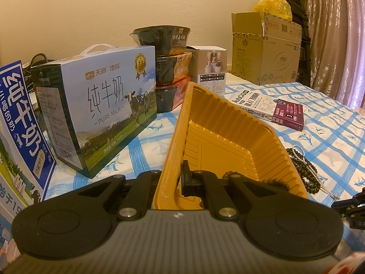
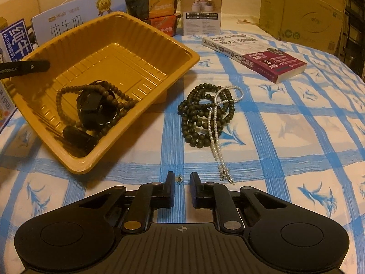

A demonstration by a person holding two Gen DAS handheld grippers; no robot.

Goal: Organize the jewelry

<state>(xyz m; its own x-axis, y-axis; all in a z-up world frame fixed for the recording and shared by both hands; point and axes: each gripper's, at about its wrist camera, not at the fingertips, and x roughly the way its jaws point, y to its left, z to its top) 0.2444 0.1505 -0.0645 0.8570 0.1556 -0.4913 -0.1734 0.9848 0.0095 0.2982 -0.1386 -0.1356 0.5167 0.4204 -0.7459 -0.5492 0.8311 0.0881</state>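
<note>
A yellow plastic tray (image 2: pixel 141 38) is tilted, its left rim raised. My left gripper (image 1: pixel 176 180) is shut on the tray's near wall (image 1: pixel 168 150), one finger inside and one outside. Inside the tray lie a brown bead bracelet (image 2: pixel 66 89), which also shows in the left wrist view (image 1: pixel 273 181), and a black watch (image 2: pixel 95 109). A dark bead necklace (image 2: pixel 198 118) and a white pearl necklace (image 2: pixel 214 125) lie on the cloth right of the tray. My right gripper (image 2: pixel 182 180) is open and empty, low over the cloth, around a small metal piece (image 2: pixel 180 178).
Blue milk cartons (image 1: pixel 98 105), stacked food bowls (image 1: pixel 171 68), a small white box (image 1: pixel 209 68) and a cardboard box (image 1: pixel 264 50) stand along the back. A book (image 2: pixel 255 54) lies right of the tray on the blue checked tablecloth (image 2: pixel 285 137).
</note>
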